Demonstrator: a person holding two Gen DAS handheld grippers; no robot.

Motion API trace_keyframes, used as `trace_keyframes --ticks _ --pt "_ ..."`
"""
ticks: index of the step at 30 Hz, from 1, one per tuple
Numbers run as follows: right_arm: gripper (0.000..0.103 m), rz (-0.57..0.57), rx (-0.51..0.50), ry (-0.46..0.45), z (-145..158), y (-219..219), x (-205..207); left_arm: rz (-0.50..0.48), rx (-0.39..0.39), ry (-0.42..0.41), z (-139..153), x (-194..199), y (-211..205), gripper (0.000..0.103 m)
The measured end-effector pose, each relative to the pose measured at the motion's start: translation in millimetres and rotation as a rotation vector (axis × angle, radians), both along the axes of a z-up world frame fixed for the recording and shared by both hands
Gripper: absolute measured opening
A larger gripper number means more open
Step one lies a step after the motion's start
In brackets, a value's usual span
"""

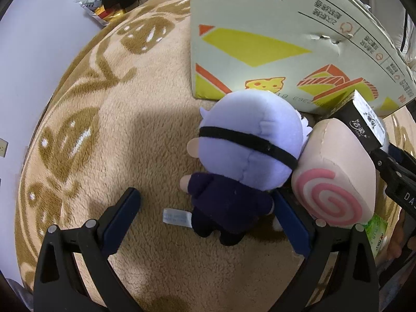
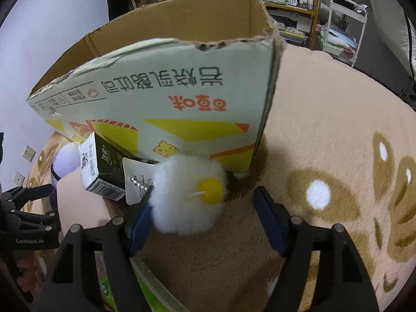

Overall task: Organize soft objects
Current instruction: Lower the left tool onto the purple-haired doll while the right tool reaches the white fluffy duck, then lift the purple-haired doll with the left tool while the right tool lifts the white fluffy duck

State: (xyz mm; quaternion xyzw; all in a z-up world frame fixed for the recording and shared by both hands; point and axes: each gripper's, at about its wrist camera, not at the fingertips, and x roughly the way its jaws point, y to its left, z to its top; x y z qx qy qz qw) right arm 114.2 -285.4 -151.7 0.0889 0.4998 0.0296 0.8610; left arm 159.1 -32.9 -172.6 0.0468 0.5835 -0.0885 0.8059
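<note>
A plush doll (image 1: pixel 241 161) with a lavender head, black band and dark purple body lies on the beige blanket in front of a cardboard box (image 1: pixel 260 39). My left gripper (image 1: pixel 208 218) is open around the doll's body, which lies close to the right finger and well clear of the left one. A pink-swirl plush roll (image 1: pixel 335 182) leans against the doll's right side. In the right wrist view a white fluffy fried-egg plush (image 2: pixel 189 195) lies between the fingers of my right gripper (image 2: pixel 204 221). The left pad touches it, the right pad stands apart, so the gripper is open.
A black carton (image 2: pixel 101 166) leans on the box (image 2: pixel 169 98) above the roll. A green packet (image 1: pixel 377 231) lies under the roll. The leaf-patterned blanket (image 2: pixel 325 130) stretches to the right. Snack wrappers (image 1: pixel 101 10) lie at the back left; shelves (image 2: pixel 293 5) stand behind the box.
</note>
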Motion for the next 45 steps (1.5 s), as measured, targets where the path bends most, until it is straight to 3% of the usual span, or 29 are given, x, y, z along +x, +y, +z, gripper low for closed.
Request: trace_keyframes --ticks 5,9,15,20,23,25,30,36,45 --pt "0.077 -0.025 0.003 0.021 -4.5 0.7 4.0 -0.006 0.030 -0.005 0.2 -5.6 -6.6 0.101" --pt "0.077 -0.012 -0.070 0.039 -9.2 14.0 6.6 -0.004 0.031 0.001 0.2 -4.7 -7.4 0.101" --pt "0.077 -0.016 -0.058 0.036 -9.4 14.2 7.2 0.000 0.026 -0.005 1.4 -4.8 -6.5 0.099" --pt "0.069 0.001 -0.092 0.027 -4.2 8.6 4.0 0.024 0.010 -0.029 7.2 -1.5 -0.4 0.098" --pt "0.053 0.024 -0.109 0.006 1.4 13.6 1.6 0.006 0.003 -0.041 9.6 -2.4 -1.1 0.089" --pt "0.041 0.047 -0.098 -0.005 4.6 14.8 -0.4 -0.029 0.007 -0.063 13.1 -5.2 -6.0 0.073" --pt "0.034 0.069 -0.087 -0.017 6.8 18.8 -5.5 -0.098 -0.018 -0.084 19.2 -10.3 -13.3 0.045" --pt "0.025 0.062 -0.048 -0.038 20.4 17.0 -18.4 -0.113 0.015 -0.148 34.1 -18.5 -12.6 0.041" --pt "0.023 0.051 -0.023 -0.165 56.4 18.1 -47.3 -0.111 0.009 -0.280 75.5 -53.2 -9.5 0.041"
